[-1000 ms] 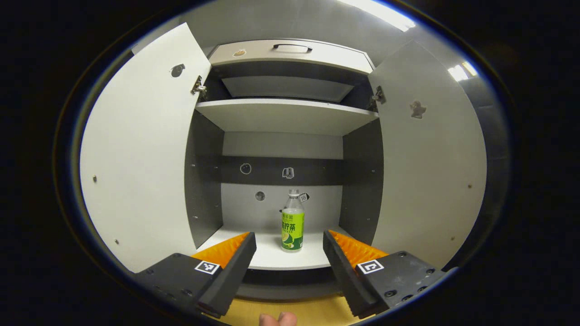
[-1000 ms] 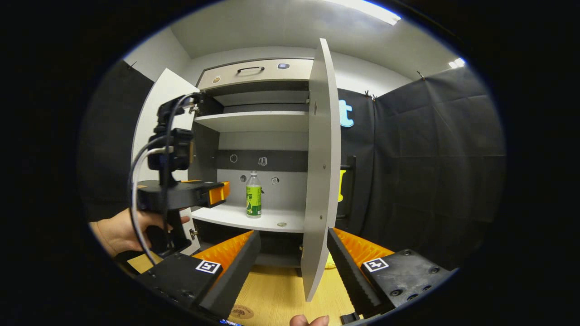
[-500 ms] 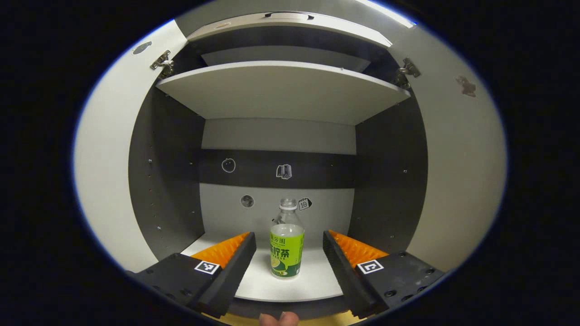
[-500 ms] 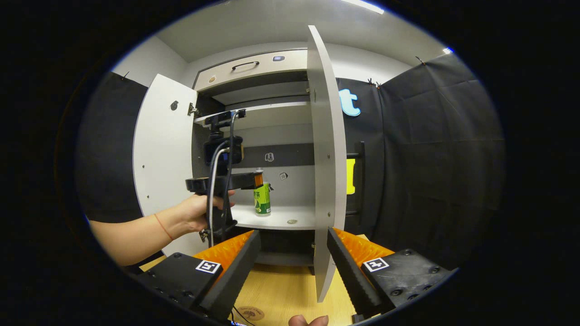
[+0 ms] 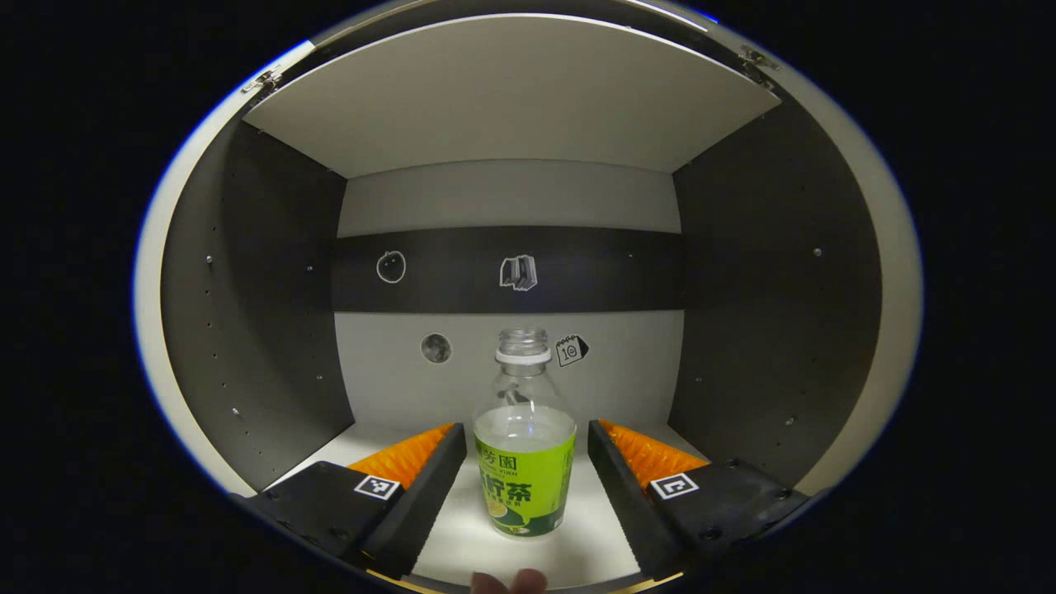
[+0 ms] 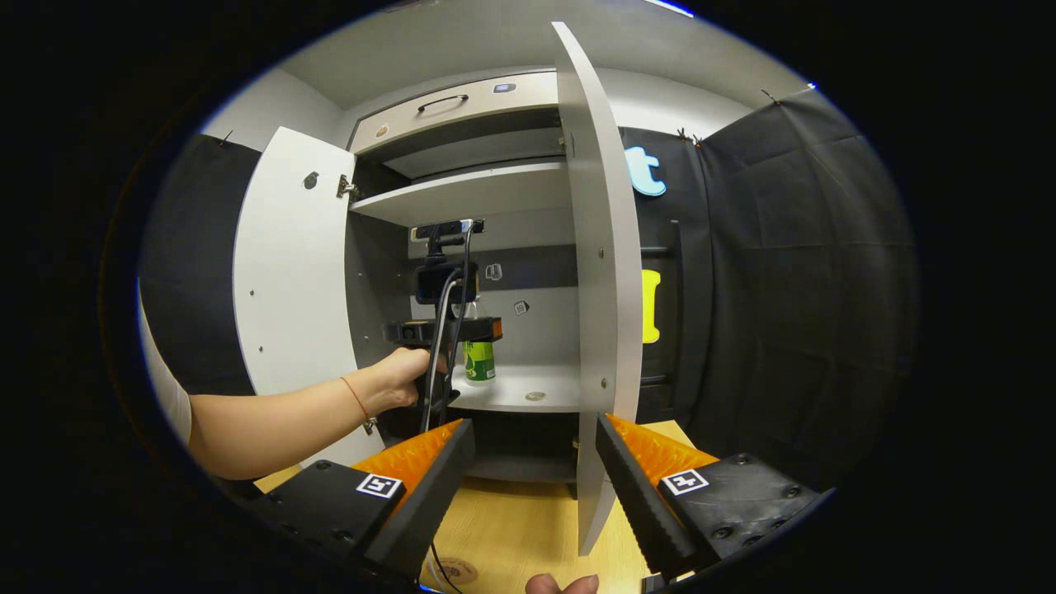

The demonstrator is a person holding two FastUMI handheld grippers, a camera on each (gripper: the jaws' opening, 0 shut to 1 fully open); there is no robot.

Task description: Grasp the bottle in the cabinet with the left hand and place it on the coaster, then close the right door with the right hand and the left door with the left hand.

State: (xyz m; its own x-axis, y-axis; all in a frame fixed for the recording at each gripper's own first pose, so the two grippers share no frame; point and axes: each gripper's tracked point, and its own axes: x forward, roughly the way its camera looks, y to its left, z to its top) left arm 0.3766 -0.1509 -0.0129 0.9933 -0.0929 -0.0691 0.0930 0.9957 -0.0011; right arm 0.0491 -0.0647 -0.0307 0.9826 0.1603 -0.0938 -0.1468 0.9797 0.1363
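- None of the three steps is done: the bottle [image 5: 525, 462] stands on the cabinet shelf [image 5: 462, 536] between the left gripper [image 5: 526, 450]'s spread fingers, ungripped.
- Both doors, right door [image 6: 601, 272] and left door [image 6: 285, 264], hang open; the right gripper [image 6: 535, 450] waits, spread wide.

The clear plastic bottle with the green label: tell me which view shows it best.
The left gripper view. The clear plastic bottle with the green label stands upright, large and unobstructed, between the open left gripper. In the right gripper view it is small and far off, its upper part behind the left gripper.
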